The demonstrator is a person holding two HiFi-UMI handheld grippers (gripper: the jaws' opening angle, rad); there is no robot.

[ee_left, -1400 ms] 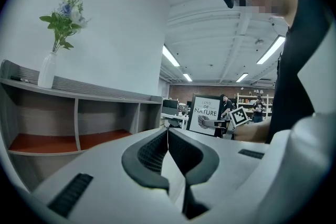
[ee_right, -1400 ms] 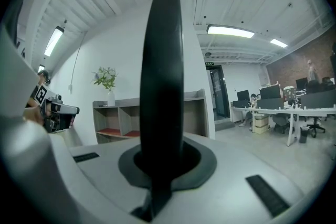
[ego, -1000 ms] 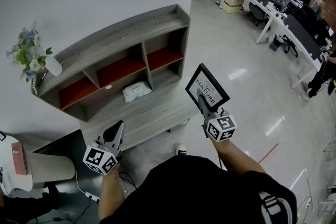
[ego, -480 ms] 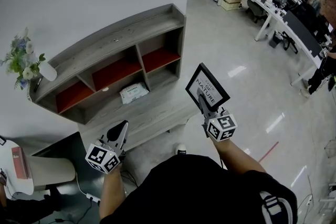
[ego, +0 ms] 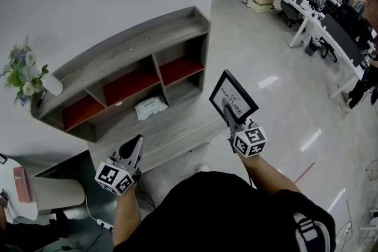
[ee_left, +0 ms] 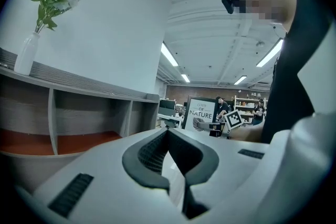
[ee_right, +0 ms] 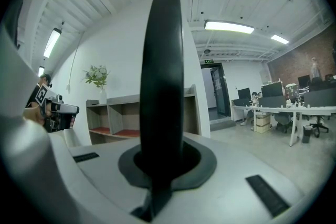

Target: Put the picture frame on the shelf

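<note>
Your right tongs (ego: 227,108) pinch the picture frame (ego: 234,95) by its lower edge. The frame is in the air off the shelf's (ego: 136,47) right end, not touching it. Your left tongs (ego: 132,143) are pressed together, empty, near the shelf's front edge.

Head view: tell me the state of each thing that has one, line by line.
picture frame: held upright, not yet on the shelf.
right gripper: shut on the picture frame.
left gripper: shut, empty.
vase: standing upright on the shelf top.
wipes packet: lying flat on the shelf's lower level.
</note>
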